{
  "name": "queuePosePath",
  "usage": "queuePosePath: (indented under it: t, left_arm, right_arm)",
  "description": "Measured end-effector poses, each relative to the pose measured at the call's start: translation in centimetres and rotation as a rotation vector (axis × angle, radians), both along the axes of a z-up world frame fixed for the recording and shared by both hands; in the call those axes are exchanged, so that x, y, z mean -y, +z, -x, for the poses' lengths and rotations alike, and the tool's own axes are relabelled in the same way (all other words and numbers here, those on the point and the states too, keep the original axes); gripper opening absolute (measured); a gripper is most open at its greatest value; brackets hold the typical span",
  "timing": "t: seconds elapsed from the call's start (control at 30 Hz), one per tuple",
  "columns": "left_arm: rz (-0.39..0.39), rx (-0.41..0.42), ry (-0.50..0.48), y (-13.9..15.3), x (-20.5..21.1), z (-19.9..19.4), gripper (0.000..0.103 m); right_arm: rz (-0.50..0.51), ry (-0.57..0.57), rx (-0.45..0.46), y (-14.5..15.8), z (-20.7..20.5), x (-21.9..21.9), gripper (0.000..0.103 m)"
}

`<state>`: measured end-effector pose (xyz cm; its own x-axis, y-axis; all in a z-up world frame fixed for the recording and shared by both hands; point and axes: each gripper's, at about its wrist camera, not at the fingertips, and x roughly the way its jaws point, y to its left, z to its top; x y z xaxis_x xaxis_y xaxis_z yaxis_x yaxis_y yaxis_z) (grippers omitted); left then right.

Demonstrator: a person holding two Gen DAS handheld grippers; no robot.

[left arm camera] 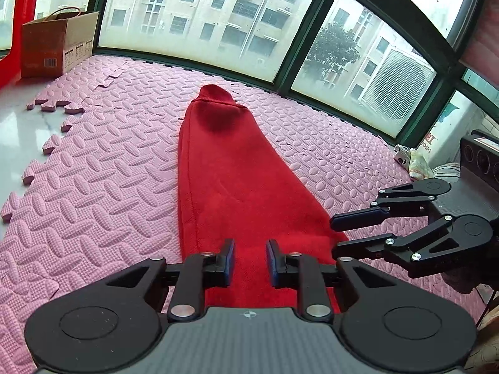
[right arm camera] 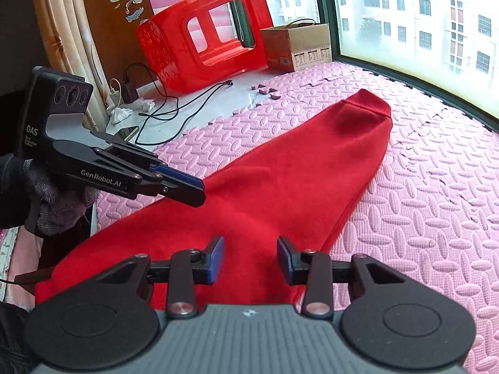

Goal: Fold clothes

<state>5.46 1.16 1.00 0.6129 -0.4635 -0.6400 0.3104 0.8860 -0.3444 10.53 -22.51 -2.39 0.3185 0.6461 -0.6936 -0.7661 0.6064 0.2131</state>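
A red knit garment point(left arm camera: 230, 174) lies folded into a long narrow strip on the pink foam mat point(left arm camera: 103, 180), its ribbed end far from me. It also shows in the right wrist view point(right arm camera: 293, 180). My left gripper point(left arm camera: 250, 260) is open and empty, just above the near end of the garment. It shows in the right wrist view point(right arm camera: 199, 191) at the left, over the garment's edge. My right gripper point(right arm camera: 250, 257) is open and empty above the garment's near end. In the left wrist view it point(left arm camera: 333, 233) sits at the garment's right edge.
A cardboard box point(left arm camera: 59, 43) stands at the far left by the window. A red plastic stool point(right arm camera: 202, 31) lies tipped on the bare floor beyond the mat point(right arm camera: 436, 218), with black cables point(right arm camera: 174, 106) and tissues near it. Clutter point(left arm camera: 414, 162) sits at the mat's right end.
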Motion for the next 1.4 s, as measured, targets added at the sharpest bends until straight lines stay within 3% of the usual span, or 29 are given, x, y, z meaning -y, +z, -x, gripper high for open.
queuePosePath:
  t: [0.13,0.3,0.37,0.53,0.63,0.73,0.83,0.9,1.0,1.17,1.23,1.4]
  left_arm:
    - [-0.010,-0.002,0.000,-0.4,0.5,-2.5,0.024]
    - [-0.019,-0.065,0.038,-2.7,-1.0,-4.5,0.018]
    - [0.015,-0.072,0.043,-2.6,-1.6,-4.6,0.017]
    - [0.003,-0.028,0.019,-1.5,-0.8,-5.0,0.017]
    - [-0.043,-0.051,0.021,-2.2,-0.5,-6.0,0.017]
    - [-0.026,-0.059,0.018,-2.6,-1.0,-6.2,0.017]
    - [-0.025,-0.050,0.014,-2.2,-0.9,-5.9,0.018]
    - [-0.019,-0.046,0.004,-1.9,-0.6,-5.9,0.018]
    - [-0.010,-0.039,-0.012,-1.5,-0.1,-5.9,0.019]
    - [0.001,-0.039,-0.043,-1.2,0.7,-6.0,0.023]
    - [-0.002,-0.045,-0.053,-1.3,1.0,-6.0,0.023]
    - [0.013,-0.060,-0.074,-1.5,1.4,-6.0,0.024]
  right_arm:
    - [-0.007,-0.032,0.007,0.4,-1.5,-1.2,0.038]
    - [0.041,-0.089,-0.037,-1.7,-3.9,-1.7,0.033]
    - [0.009,-0.103,-0.066,-1.7,-4.5,-1.2,0.033]
    - [-0.035,-0.170,-0.071,-1.1,-7.4,-0.4,0.033]
    - [-0.057,-0.214,-0.091,-1.3,-10.1,-0.3,0.033]
    - [-0.073,-0.245,-0.077,-1.3,-12.4,-0.5,0.033]
    - [-0.083,-0.301,-0.046,-0.9,-14.4,-0.4,0.038]
    - [-0.078,-0.338,-0.029,-1.0,-16.0,-0.5,0.048]
    - [-0.061,-0.363,-0.044,-2.0,-18.5,-0.8,0.048]
    - [-0.115,-0.349,-0.147,-4.0,-21.2,-1.0,0.051]
    - [-0.134,-0.342,-0.141,-4.4,-21.2,-1.2,0.052]
    - [-0.166,-0.333,-0.167,-4.8,-21.6,-1.2,0.038]
